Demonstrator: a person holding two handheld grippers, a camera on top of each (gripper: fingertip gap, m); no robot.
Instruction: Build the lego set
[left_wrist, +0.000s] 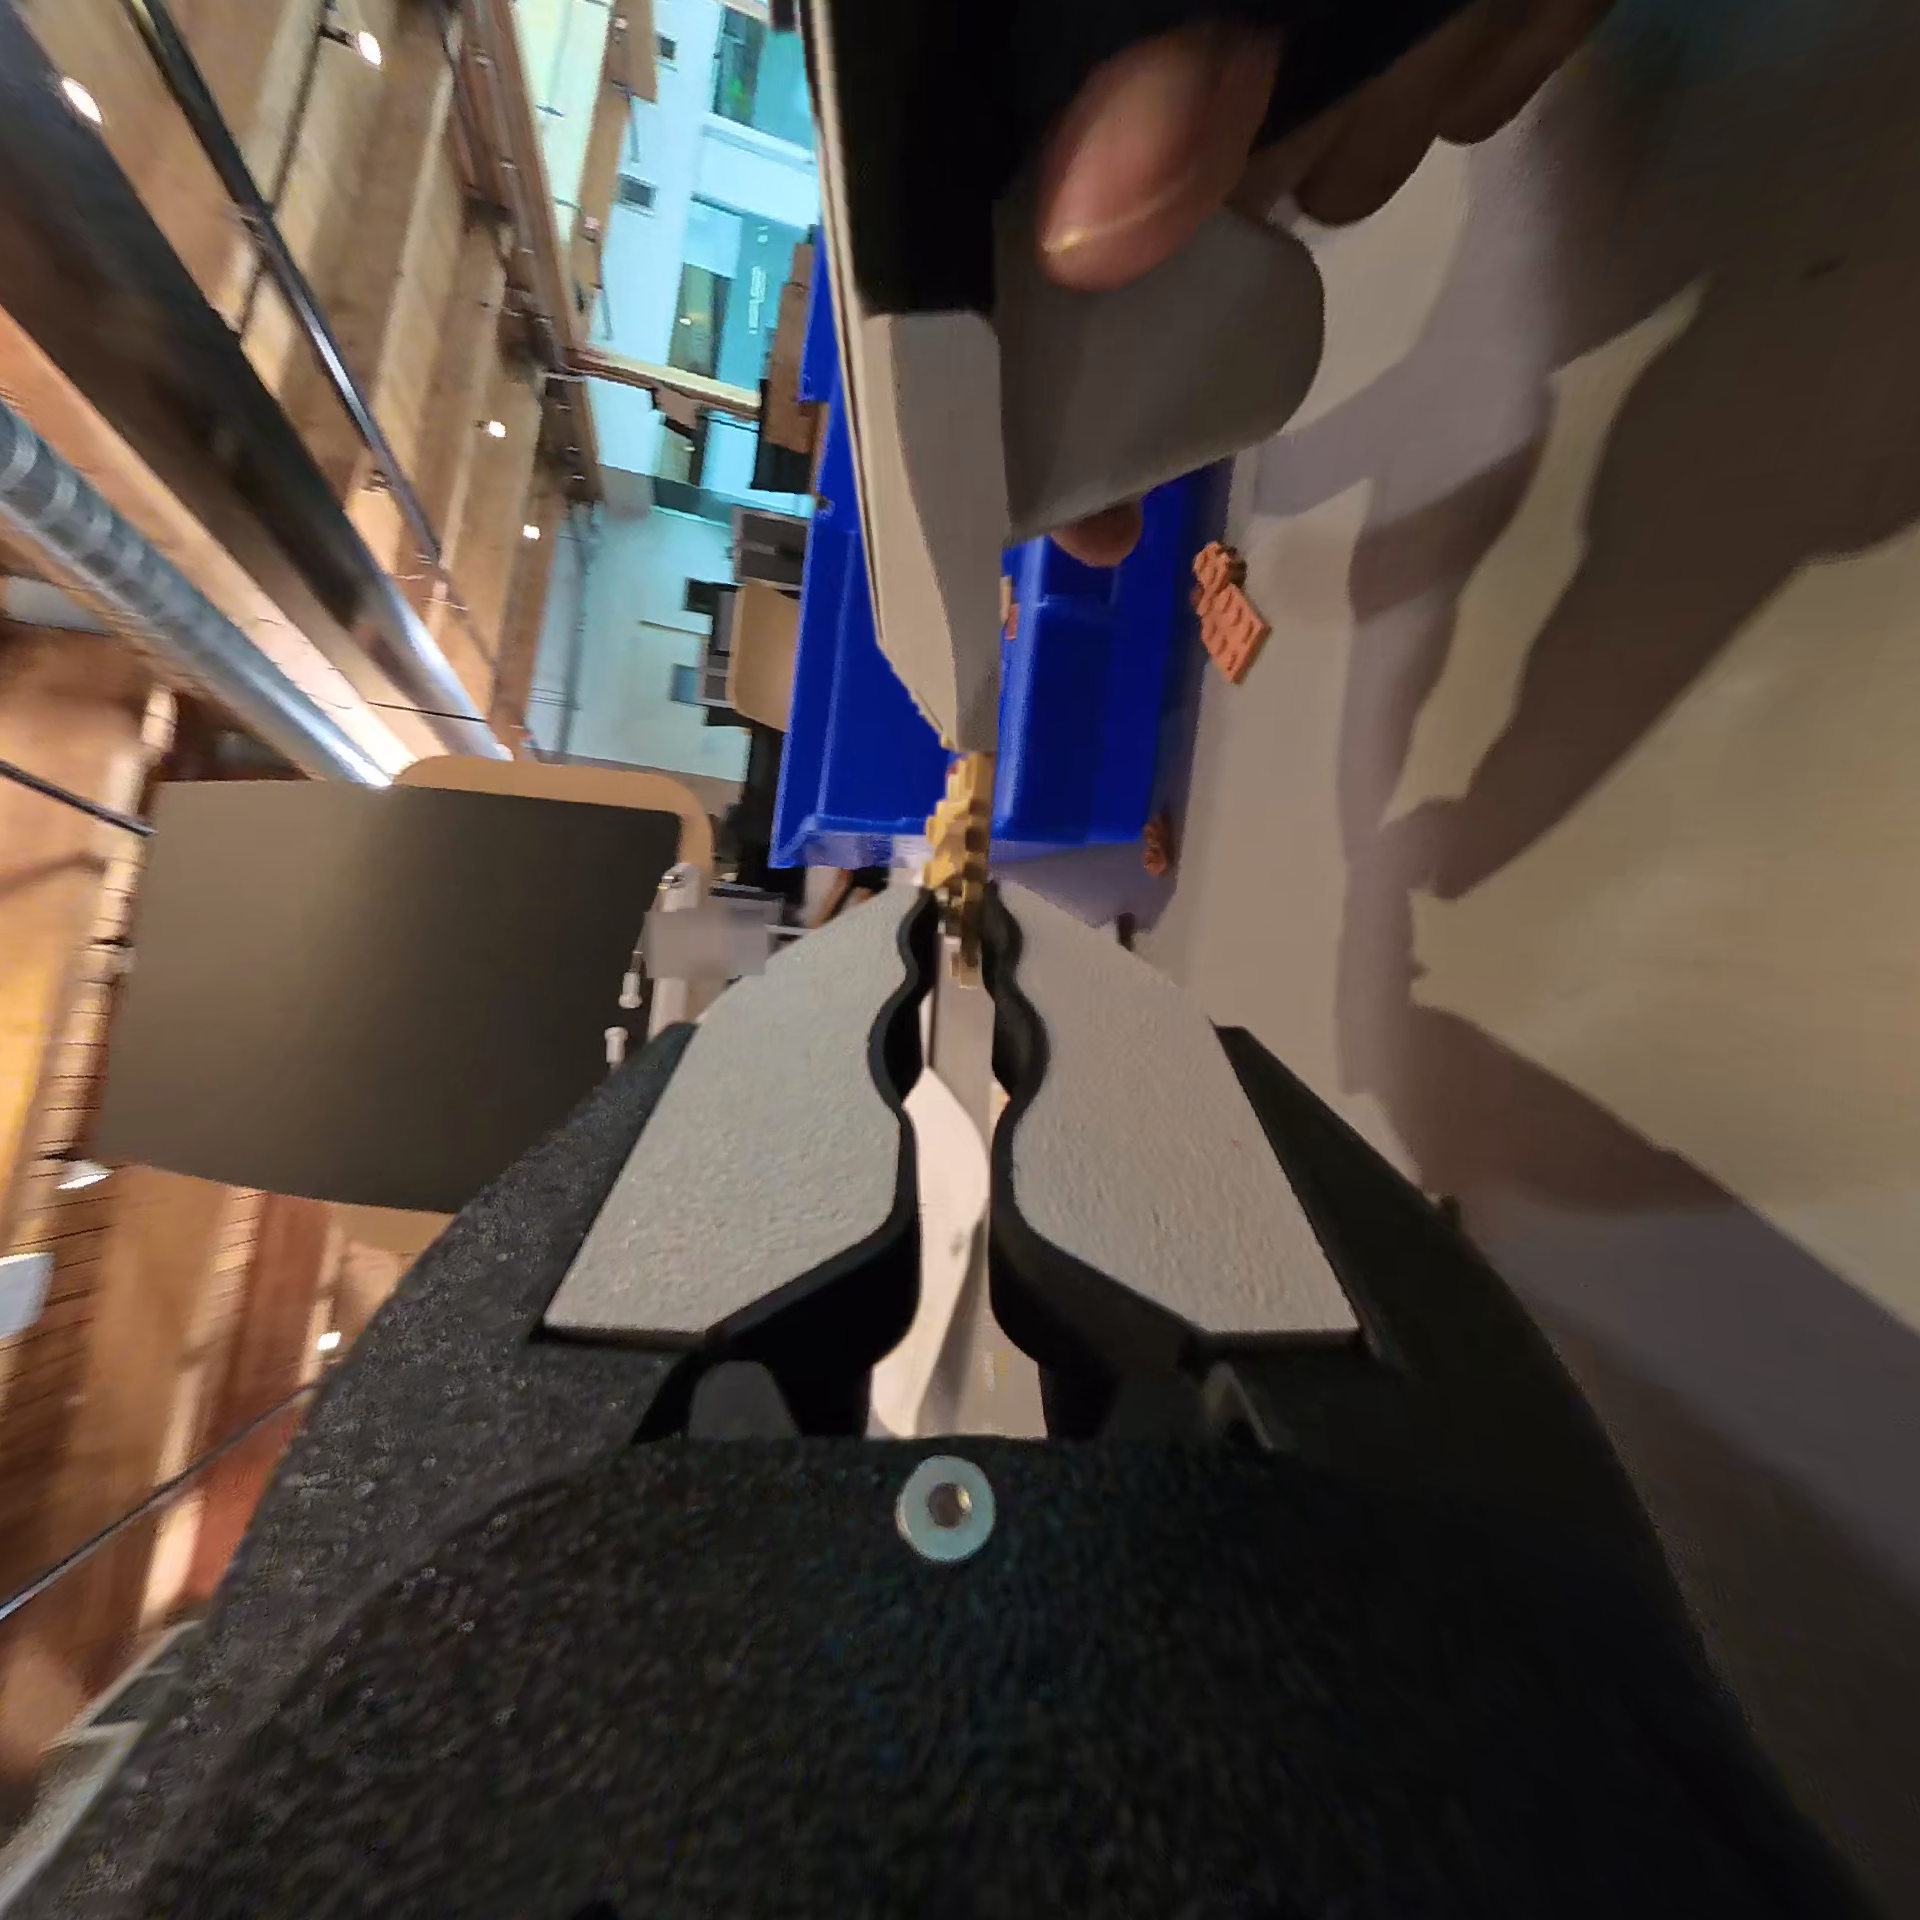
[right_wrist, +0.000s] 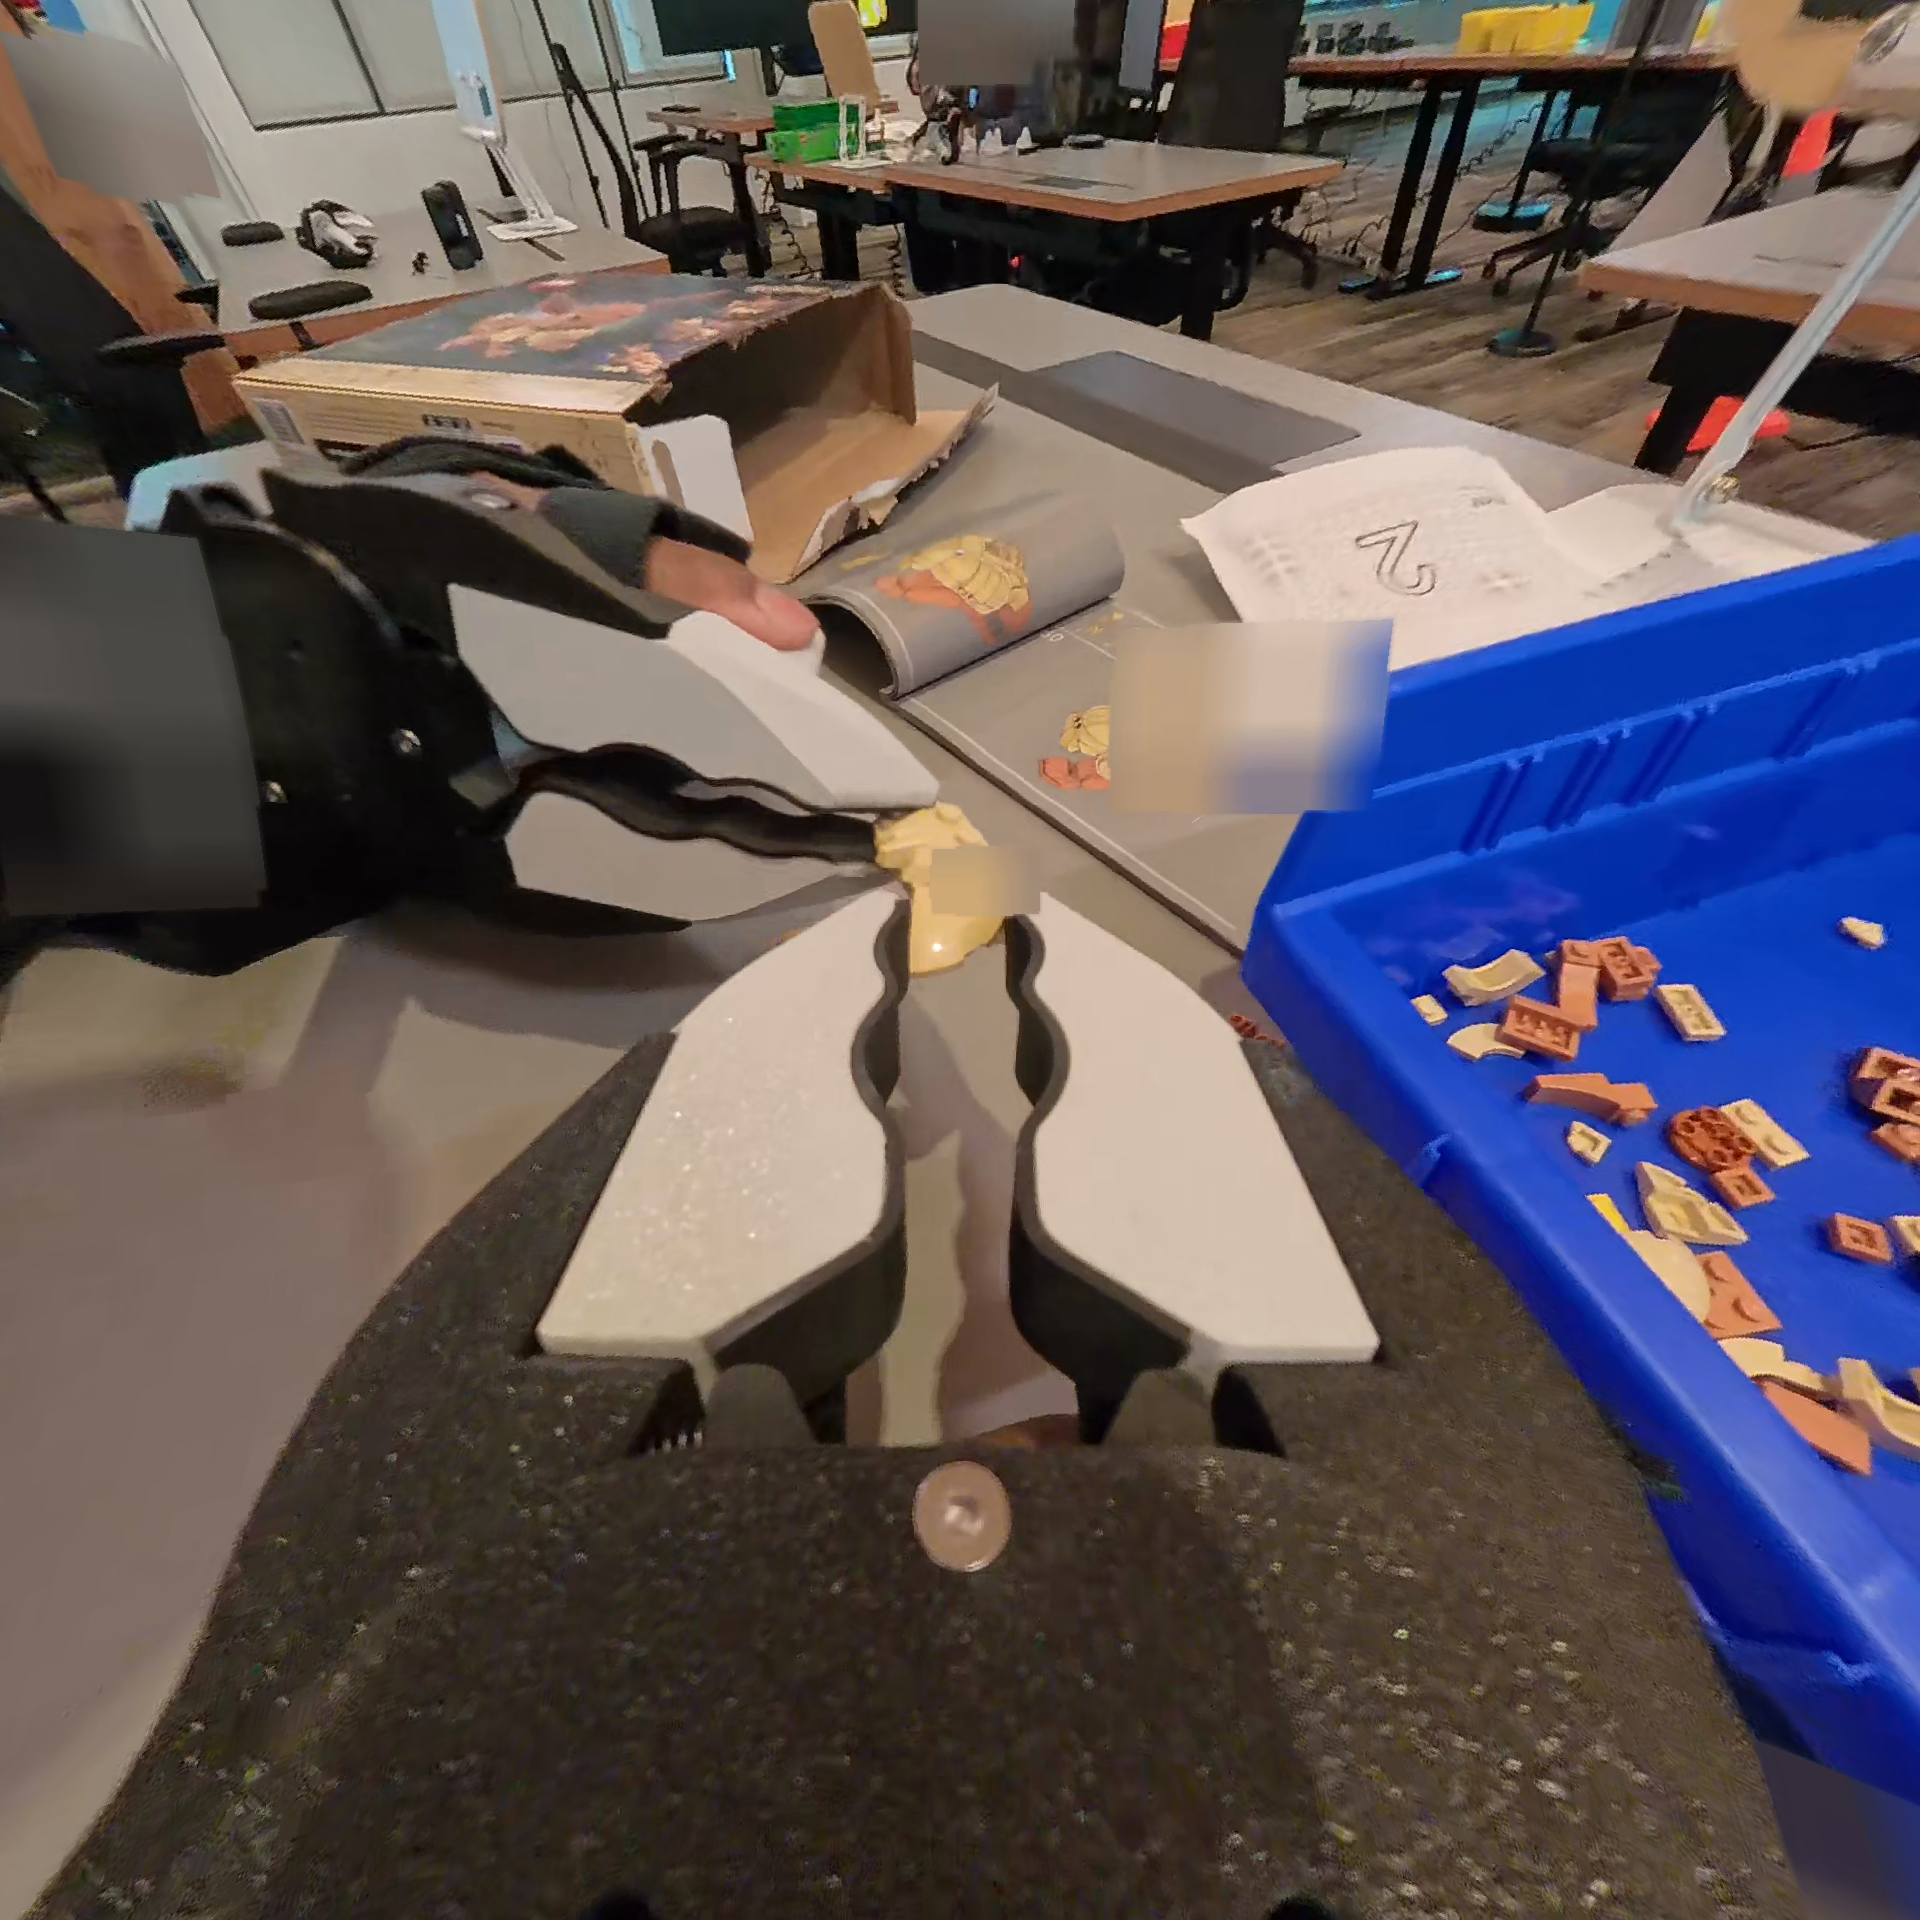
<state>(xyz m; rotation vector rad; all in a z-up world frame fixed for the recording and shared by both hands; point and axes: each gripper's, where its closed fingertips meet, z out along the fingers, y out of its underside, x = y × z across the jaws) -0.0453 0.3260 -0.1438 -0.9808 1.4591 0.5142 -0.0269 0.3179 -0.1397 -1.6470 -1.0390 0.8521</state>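
Note:
A small tan lego assembly (right_wrist: 923, 831) is held in the air above the grey table (right_wrist: 208, 1195). My left gripper (right_wrist: 883, 831) comes in from the left and is shut on its upper part. My right gripper (right_wrist: 956, 925) has its fingertips closed around a rounded tan piece (right_wrist: 940, 948) on the assembly's lower end. In the left wrist view the assembly (left_wrist: 964, 831) sits between my left gripper's tips (left_wrist: 961, 914), and the right gripper (left_wrist: 961, 727) meets it from above. A blur patch hides the assembly's middle.
A blue bin (right_wrist: 1558, 790) with several loose tan and orange bricks (right_wrist: 1621, 1070) stands at the right. An open instruction booklet (right_wrist: 997, 623), a torn cardboard box (right_wrist: 582, 364) and a white paper bag (right_wrist: 1392, 551) lie behind. Orange bricks (left_wrist: 1231, 613) lie on the table by the bin.

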